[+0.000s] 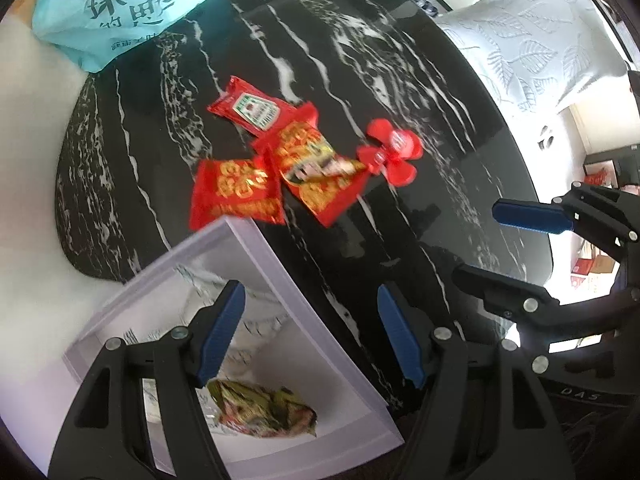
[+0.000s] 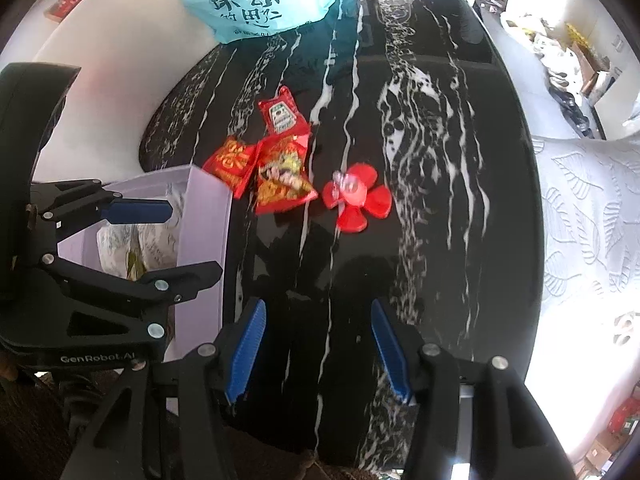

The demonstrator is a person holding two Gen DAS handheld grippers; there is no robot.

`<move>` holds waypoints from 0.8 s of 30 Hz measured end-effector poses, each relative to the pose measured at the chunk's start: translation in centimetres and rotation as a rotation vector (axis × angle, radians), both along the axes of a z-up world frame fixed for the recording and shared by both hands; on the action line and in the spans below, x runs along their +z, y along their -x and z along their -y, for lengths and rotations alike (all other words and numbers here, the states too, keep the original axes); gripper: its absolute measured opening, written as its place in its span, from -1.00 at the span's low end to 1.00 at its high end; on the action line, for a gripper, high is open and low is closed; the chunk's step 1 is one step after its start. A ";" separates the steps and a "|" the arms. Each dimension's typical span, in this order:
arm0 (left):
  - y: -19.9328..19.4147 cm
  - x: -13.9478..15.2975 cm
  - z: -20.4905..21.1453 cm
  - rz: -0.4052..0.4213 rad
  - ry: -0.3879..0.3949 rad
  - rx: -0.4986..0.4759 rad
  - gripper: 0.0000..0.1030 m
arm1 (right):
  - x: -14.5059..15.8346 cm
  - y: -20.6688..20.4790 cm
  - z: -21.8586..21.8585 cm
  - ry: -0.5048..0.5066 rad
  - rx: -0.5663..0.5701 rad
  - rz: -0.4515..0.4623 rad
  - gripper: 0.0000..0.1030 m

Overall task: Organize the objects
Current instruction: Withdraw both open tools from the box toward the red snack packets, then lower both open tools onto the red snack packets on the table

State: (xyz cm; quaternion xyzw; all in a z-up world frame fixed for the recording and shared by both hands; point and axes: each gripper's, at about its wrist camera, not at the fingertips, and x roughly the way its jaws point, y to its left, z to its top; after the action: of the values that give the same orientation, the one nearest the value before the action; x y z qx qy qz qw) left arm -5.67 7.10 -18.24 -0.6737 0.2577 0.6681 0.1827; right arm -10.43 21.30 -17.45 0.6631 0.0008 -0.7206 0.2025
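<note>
Three red packets (image 2: 266,160) lie clustered on the black marbled desk (image 2: 440,160), just right of the white bin (image 2: 204,216). A red flower-shaped piece (image 2: 358,198) lies right of the packets.

Left gripper (image 2: 196,240) body reads "GenRobot.AI" — right gripper (image 1: 476,240) body, "DAS".

Both grippers sit low in their own frames with jaws spread wide and empty, the left gripper (image 1: 312,336) at bottom centre, the right gripper (image 2: 318,350) likewise.
</note>
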 end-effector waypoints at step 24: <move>5.7 1.8 0.7 -0.004 -0.043 0.226 0.34 | 0.6 8.0 1.2 0.006 0.073 -0.017 0.16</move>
State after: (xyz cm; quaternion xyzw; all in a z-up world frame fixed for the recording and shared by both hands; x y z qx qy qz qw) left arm -11.33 6.41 -16.44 -0.6930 0.1661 0.6912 0.1201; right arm -18.45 20.14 -16.84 0.6557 0.0244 -0.7185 0.2305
